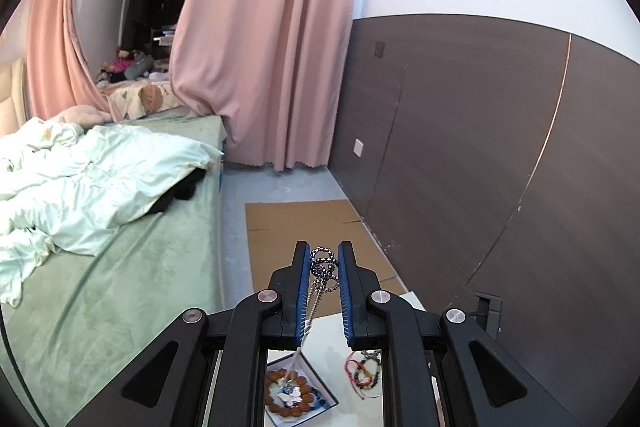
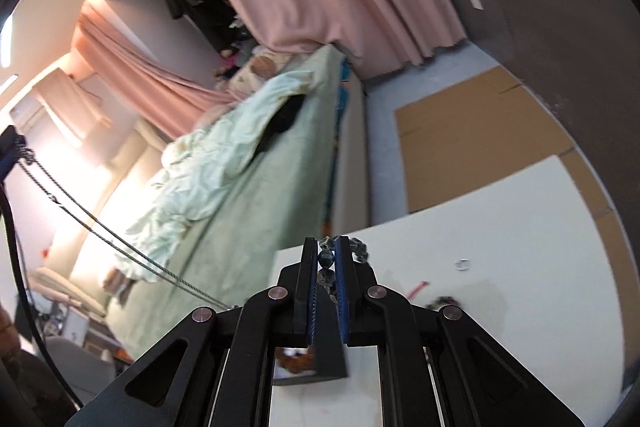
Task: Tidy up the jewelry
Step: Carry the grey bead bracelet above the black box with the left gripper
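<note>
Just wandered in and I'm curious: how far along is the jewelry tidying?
Partly done. A brown bead bracelet already lies in the open box. In hand: the left hand-held gripper holds up a chain necklace, the right hand-held gripper a dark bead bracelet. Left: the red cord bracelets on the white table.

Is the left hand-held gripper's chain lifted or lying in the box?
Lifted: the chain hangs taut from the left hand-held gripper down toward the box.
</note>
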